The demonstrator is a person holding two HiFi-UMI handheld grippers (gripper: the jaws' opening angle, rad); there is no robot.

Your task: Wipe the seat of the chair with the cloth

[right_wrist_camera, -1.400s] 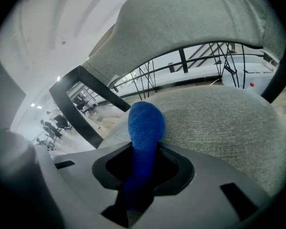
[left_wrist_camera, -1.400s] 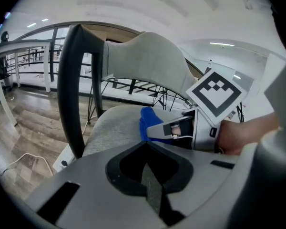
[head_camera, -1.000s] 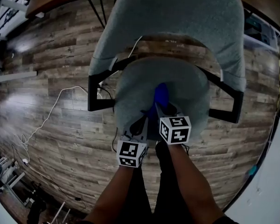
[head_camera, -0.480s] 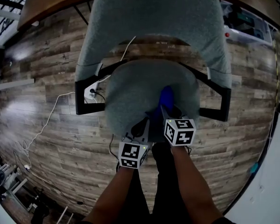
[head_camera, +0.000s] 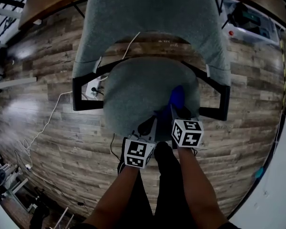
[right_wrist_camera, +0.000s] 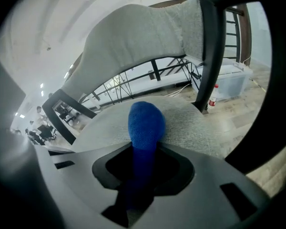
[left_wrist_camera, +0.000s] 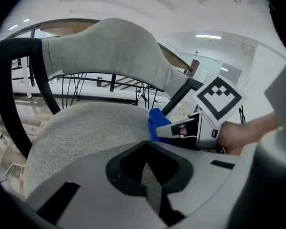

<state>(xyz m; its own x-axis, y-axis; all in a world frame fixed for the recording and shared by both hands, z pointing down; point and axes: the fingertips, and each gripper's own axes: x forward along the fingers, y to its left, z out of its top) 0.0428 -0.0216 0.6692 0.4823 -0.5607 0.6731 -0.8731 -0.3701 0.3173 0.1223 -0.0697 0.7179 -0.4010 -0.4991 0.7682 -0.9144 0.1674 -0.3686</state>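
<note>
Shifted rightward across the seat (head_camera: 138,92) since a second ago: right claw (head_camera: 174,109) with blue cloth (head_camera: 177,97), now on the seat's right part.
Right claw: clamped on the cloth, a blue wad bulging past its tips.
Left claw (left_wrist_camera: 145,146): tips together, nothing between them, at the seat's front edge just beside the right one.
Cloth's rear part is hidden inside the claw.
Backrest (head_camera: 148,23) is cut off at the top of the head view.

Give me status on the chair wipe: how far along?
Done: blue fluffy cloth is clamped in the right gripper. In hand: it rests on the grey fabric chair seat, front right. Left: the seat shows no wipe marks, so coverage cannot be judged. The left gripper is shut, empty, at the front edge.
</note>
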